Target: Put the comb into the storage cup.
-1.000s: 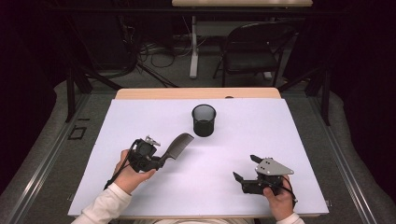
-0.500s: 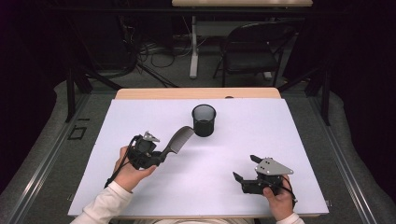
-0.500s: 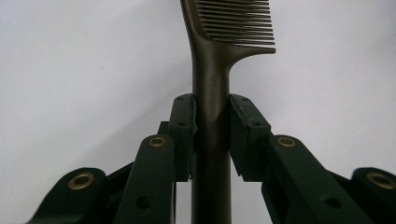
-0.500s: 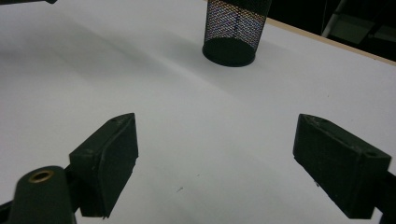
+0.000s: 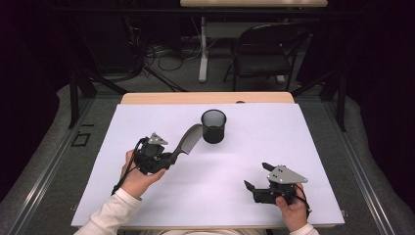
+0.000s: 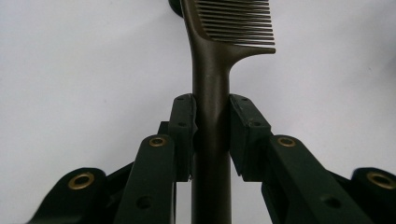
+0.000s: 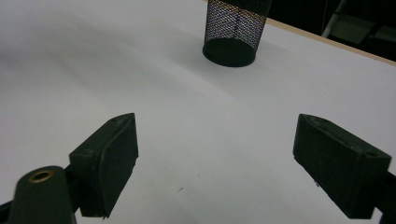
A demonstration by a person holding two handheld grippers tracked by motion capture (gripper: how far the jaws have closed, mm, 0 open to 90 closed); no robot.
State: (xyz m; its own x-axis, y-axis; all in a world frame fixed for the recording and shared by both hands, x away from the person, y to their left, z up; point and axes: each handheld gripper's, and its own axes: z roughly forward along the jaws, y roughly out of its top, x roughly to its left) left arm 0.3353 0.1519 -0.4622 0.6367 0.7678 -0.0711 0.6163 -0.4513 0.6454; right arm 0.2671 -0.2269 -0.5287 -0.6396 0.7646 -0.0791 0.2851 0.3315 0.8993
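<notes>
Left gripper [image 5: 169,157] is clamped on the comb [image 5: 190,138] handle, comb up off the table, its head just at 9 o'clock of the mesh cup [image 5: 214,126]. Right gripper [image 5: 256,180] sits wide, holding nothing. Risk, I reckon: smooth plastic handle could twist, or the teeth catch the light cup's rim and tip it.

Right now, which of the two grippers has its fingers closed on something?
The left gripper: its fingers clamp the handle of the dark comb, teeth end toward the mesh cup. The right gripper is open above the white table cover.
</notes>
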